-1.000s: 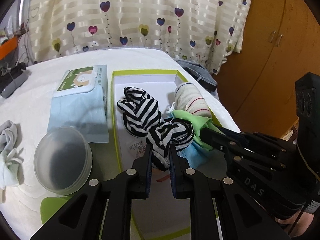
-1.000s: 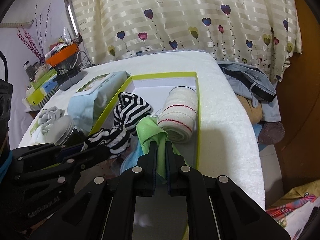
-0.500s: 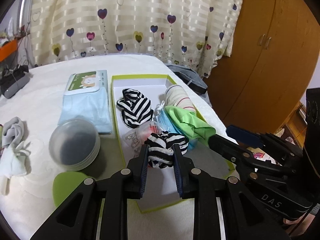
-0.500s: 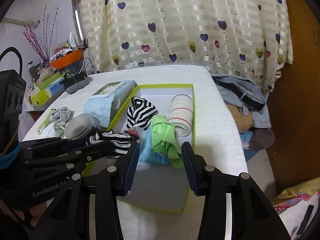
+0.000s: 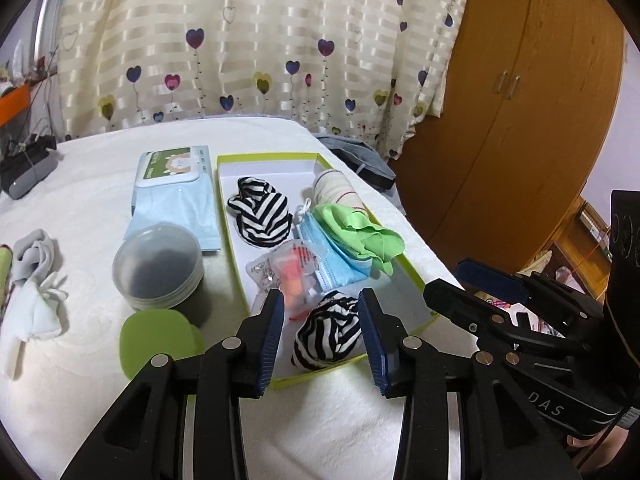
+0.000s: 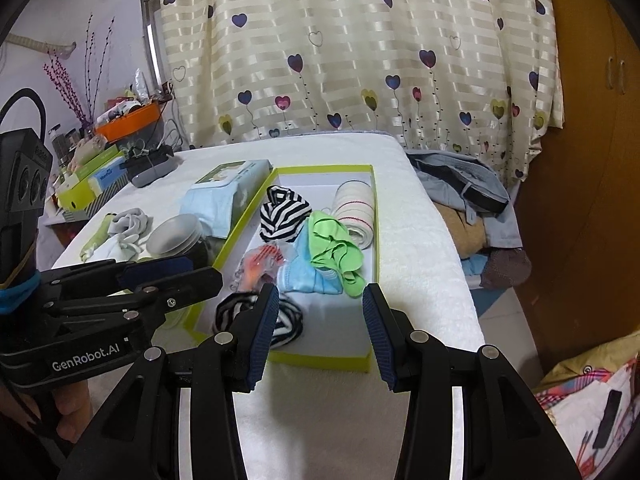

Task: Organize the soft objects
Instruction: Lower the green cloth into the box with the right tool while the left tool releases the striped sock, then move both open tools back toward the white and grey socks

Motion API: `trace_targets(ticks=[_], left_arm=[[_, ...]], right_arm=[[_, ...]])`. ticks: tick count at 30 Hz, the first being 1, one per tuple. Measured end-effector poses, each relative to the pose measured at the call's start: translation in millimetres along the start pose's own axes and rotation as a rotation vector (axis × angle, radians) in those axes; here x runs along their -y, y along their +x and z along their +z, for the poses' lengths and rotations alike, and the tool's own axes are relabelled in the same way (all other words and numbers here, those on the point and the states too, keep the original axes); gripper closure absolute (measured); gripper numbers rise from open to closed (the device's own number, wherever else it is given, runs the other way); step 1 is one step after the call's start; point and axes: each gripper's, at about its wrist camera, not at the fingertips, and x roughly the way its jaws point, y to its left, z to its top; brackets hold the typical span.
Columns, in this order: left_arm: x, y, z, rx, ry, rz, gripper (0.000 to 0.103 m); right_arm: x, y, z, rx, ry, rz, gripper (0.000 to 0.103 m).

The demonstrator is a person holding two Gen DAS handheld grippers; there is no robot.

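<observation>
Where the lime-edged box (image 5: 304,157) sits on the white cloth-covered table (image 5: 100,168), its near end holds a crumpled black-and-white striped sock (image 5: 330,336), lying loose on the white floor of the box. The left gripper (image 5: 320,328) frames this sock with its jaws apart, blue pads clear of the fabric on both sides; these jaws have just been opening, and a second ago they pinched the same sock farther up the box, beside the other striped sock (image 5: 260,214). That second striped bundle, a green cloth (image 5: 356,230) draped over a light blue one (image 5: 332,256), a cream roll with red lines (image 5: 340,192) and a clear packet with orange contents (image 5: 292,268) fill the far half. The right gripper (image 6: 320,328) also stands open with nothing between its pads, having let go of the green cloth it clamped a second ago.
</observation>
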Motion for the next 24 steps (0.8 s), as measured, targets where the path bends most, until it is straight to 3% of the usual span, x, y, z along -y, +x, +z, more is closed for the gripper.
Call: trace_targets(ticks=[24], left_arm=[[-39.6, -55.9, -22.5, 0.073, -0.042, 0.06, 0.066]], right_arm=[[-60.6, -20.2, -0.4, 0.051, -0.085, 0.081, 0.058]])
